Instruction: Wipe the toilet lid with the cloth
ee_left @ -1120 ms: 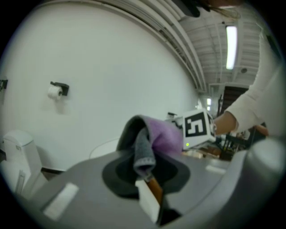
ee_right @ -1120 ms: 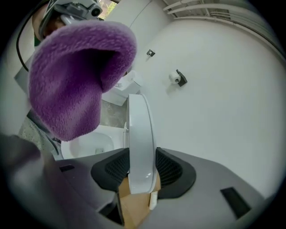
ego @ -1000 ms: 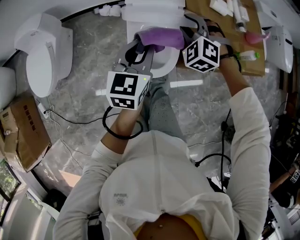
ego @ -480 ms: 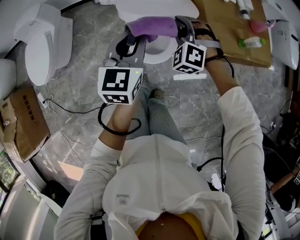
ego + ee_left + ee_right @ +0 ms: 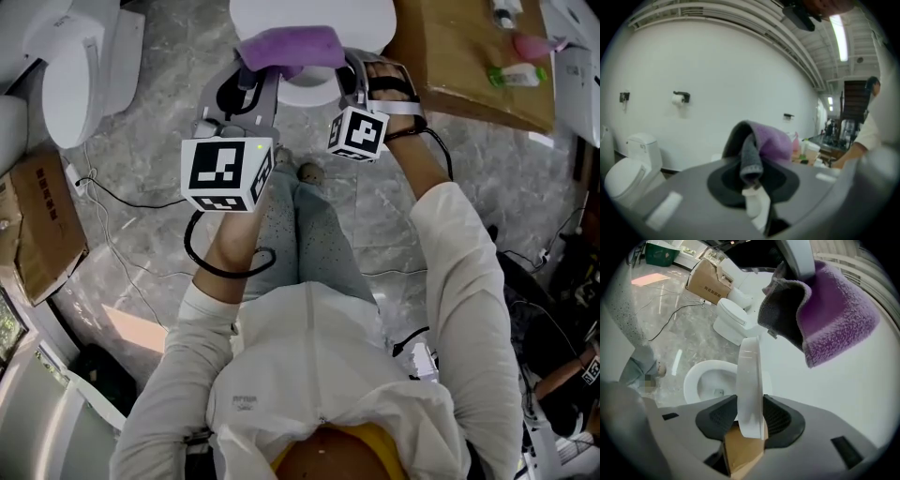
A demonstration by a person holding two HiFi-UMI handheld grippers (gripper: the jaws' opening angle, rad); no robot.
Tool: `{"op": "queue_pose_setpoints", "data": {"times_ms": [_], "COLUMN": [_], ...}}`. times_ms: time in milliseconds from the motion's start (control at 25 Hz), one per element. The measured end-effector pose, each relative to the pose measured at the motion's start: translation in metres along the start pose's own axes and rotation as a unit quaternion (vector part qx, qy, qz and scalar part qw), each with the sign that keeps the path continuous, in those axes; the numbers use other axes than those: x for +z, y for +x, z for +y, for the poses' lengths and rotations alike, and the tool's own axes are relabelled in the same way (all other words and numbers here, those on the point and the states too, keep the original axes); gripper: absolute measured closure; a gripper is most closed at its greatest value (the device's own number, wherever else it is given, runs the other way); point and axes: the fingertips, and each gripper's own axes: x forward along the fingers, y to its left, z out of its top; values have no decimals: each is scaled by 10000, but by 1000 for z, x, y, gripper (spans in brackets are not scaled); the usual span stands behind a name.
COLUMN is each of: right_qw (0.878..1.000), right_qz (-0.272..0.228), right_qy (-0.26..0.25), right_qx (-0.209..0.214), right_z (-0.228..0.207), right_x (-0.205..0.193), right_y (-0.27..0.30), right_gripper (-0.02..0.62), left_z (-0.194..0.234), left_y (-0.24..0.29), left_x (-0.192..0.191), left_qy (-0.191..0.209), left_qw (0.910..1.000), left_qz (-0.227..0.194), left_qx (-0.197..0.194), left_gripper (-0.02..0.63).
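Nearest the person, the left gripper [image 5: 251, 77] had its jaws clamped on a fold of the purple-and-grey cloth [image 5: 286, 47], which bunched at the near rim of the toilet lid [image 5: 314, 21]. Just right of the toilet's middle, the right gripper [image 5: 750, 416] pinched the white lid's thin edge between its jaws (the bowl [image 5: 712, 378] showed open beside it). Around the toilet spread a grey marbled stone floor [image 5: 150, 122], crossed by a black cable [image 5: 131, 204]. Left of the toilet stood another white toilet [image 5: 70, 84] and a cardboard box [image 5: 42, 230]. Right of it lay a brown board [image 5: 459, 66] bearing bottles [image 5: 514, 75]. Beyond the toilet rose a white wall [image 5: 717, 70] with a paper-roll holder [image 5: 680, 97].
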Motion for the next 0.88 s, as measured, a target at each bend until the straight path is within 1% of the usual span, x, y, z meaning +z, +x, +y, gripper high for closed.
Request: {"op": "queue_pose_setpoints", "data": {"times_ms": [240, 400, 640, 880], "right_qw": [9999, 9997, 9994, 9986], "right_qz": [45, 93, 86, 217], "right_qy": [-146, -209, -294, -423], "right_qx": [-17, 8, -176, -226], "right_z": [48, 87, 137, 181], "right_x": [-4, -9, -13, -19], "right_y": [9, 19, 37, 60], "right_gripper": [417, 413, 410, 407], "left_z": [13, 19, 24, 21], "left_y": [6, 14, 20, 27], "left_x": [-26, -47, -90, -138], "left_qy": [-34, -77, -169, -249], "left_qw": [10000, 9999, 9997, 9995], "left_qz": [-23, -98, -179, -106], "left_qx": [62, 28, -57, -137], "left_gripper": [555, 555, 555, 555]}}
